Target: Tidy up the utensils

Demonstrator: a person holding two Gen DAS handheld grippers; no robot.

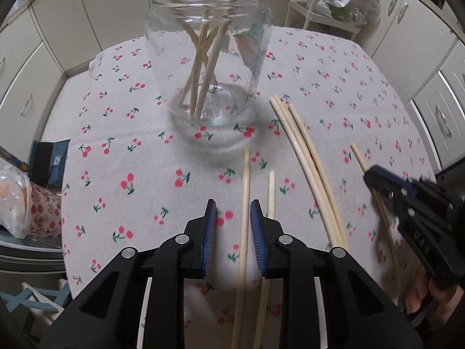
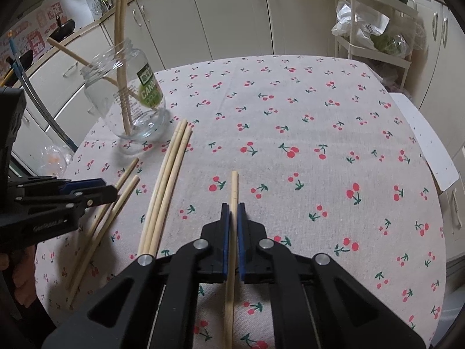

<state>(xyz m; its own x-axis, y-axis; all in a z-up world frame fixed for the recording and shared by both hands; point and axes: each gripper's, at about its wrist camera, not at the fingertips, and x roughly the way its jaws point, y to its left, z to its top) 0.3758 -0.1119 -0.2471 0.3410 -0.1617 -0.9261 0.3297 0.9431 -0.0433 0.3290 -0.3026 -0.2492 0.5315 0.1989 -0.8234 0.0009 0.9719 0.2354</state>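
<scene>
A clear glass jar stands upright on the cherry-print cloth with several wooden chopsticks leaning in it. My left gripper is open, pointing steeply down. One loose chopstick lies between its pads without being pressed, and a second chopstick lies just outside the right pad. Three chopsticks lie side by side between the two grippers. My right gripper is shut on a single chopstick, whose tip pokes out past the pads.
The round table is ringed by white cabinets. A white rack with plastic bags stands behind it, and a white chair is at its right edge. A plastic bag lies off its left side.
</scene>
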